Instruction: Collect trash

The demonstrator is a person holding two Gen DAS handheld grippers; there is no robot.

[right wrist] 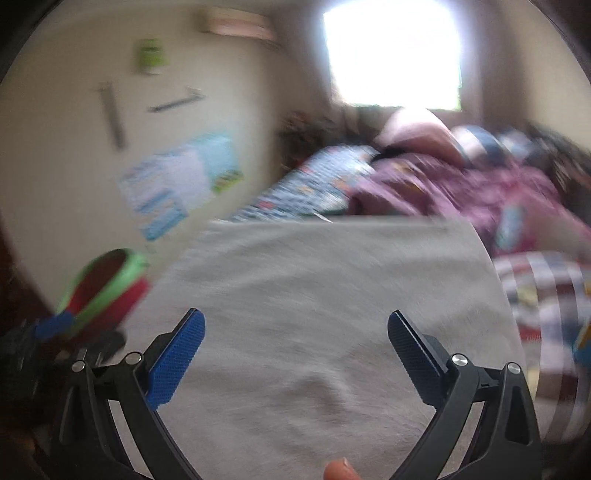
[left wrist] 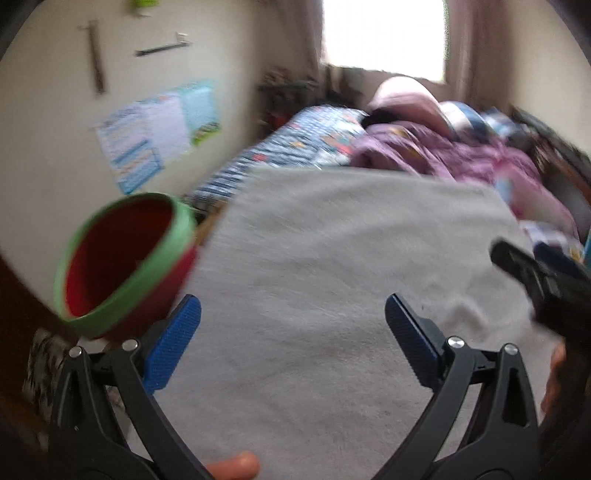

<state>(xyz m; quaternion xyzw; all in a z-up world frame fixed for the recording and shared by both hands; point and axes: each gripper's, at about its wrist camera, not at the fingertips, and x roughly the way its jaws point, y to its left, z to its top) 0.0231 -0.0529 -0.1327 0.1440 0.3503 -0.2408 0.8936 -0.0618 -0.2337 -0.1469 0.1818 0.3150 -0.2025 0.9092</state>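
A: Where is the trash container?

B: A red bin with a green rim (left wrist: 125, 262) sits just beyond the left gripper (left wrist: 293, 339), to the left of its left finger. It is tilted, its axis leaning and its open mouth pointing up and to the right. I cannot tell if it touches that finger.

A: And the fingers?

B: Both pairs stand spread wide, holding nothing. The right gripper (right wrist: 295, 350) hangs over a pale grey blanket (right wrist: 325, 314); the bin lies well to its left. Beyond the fingers, a bed with purple bedding (left wrist: 461, 162) under a bright window (left wrist: 384, 33). Everything is blurred.
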